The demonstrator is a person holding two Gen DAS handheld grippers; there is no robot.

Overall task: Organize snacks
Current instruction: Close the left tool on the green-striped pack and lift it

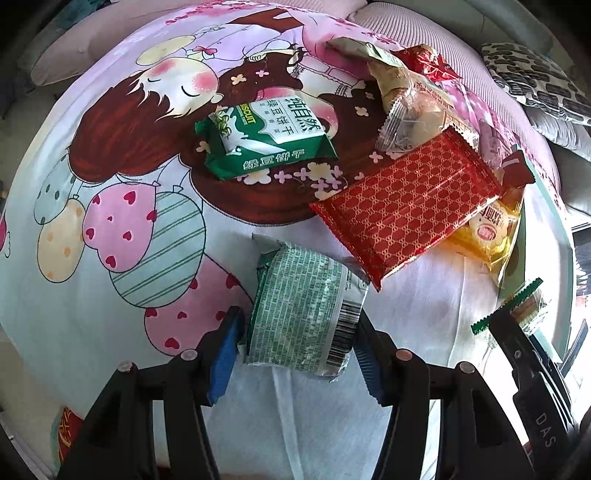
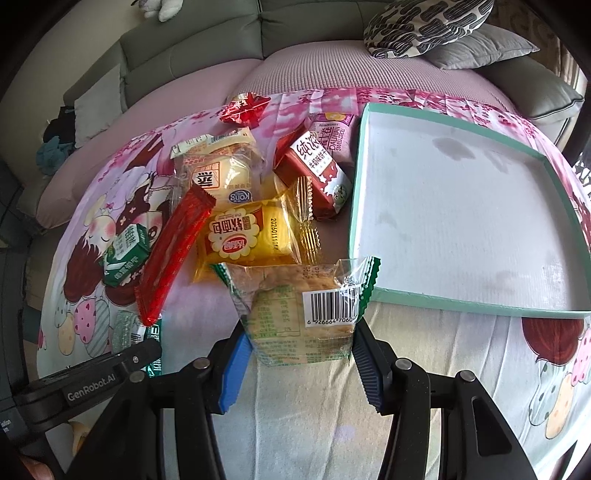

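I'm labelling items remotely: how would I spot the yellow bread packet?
Start at the shallow mint-rimmed box on the cartoon bedsheet. Just left of it lies the snack pile; the yellow bread packet sits mid-pile, the only clear yellow wrapper, with a round red logo.

A grey-green sofa (image 2: 192, 40) runs along the back, its seat cushions covered in pale pink ribbed fabric (image 2: 295, 74). Spread over the seat is a cartoon-printed sheet (image 1: 110, 206) showing a sleeping girl, balloons and pink blossom, white toward its near edge. At the sofa's right end a black-and-white patterned cushion (image 2: 424, 26) rests on a plain grey cushion (image 2: 480, 50). Near the left arm lies a heap of dark and teal cloth (image 2: 55, 144), possibly clothing. Daylight falls in from the right, bright on the sheet's right side.
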